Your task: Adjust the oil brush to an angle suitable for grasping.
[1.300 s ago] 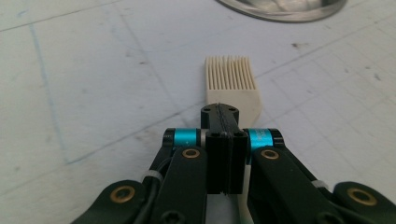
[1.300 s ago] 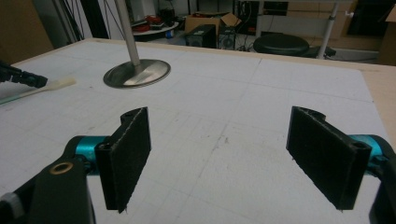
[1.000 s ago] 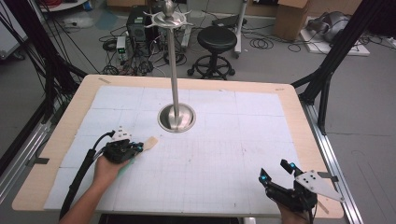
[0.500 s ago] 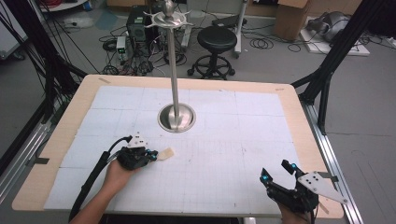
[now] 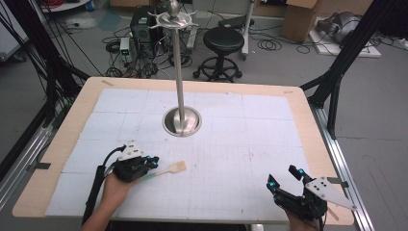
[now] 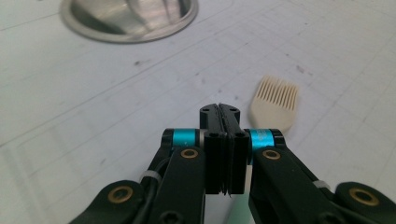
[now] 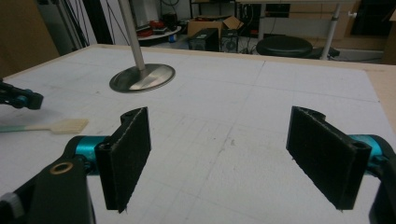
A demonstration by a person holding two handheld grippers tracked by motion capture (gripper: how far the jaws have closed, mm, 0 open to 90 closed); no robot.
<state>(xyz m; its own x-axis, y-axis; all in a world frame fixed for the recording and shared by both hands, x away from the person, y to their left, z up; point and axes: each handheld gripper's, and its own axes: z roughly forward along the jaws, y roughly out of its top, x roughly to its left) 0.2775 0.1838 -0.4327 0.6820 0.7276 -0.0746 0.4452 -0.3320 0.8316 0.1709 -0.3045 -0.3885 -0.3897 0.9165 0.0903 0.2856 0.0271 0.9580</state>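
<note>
The brush (image 5: 169, 169) lies low over the white mat (image 5: 231, 144) at the near left of the table (image 5: 308, 120), in front of the round metal base (image 5: 182, 121) of the stand (image 5: 178, 62) and well apart from it. Its long axis runs nearly across the table in the high view, tilted a little so that the cream head sits slightly farther from the person than the handle. The flat, comb-like head (image 5: 179, 166) points toward the table's right side; the thin pale green handle (image 5: 151, 175) points back toward the left, into the left gripper (image 5: 146, 163).

The left gripper has its jaws pressed together, with no gap between the black pads in the left gripper view. In that view the brush head (image 6: 275, 102) sticks out just beyond and to one side of the closed jaw tips, its bristle slots facing away from the camera. In the high view the handle's end disappears under the gripper body, so a pinch on the handle is likely, though the contact itself is hidden.

The right gripper (image 5: 285, 178) rests at the near right corner of the table, well apart from the brush. Its jaws stand spread wide with nothing between them. In the right gripper view the brush (image 7: 60, 126) lies far off at the left, head toward the table's middle.
</note>
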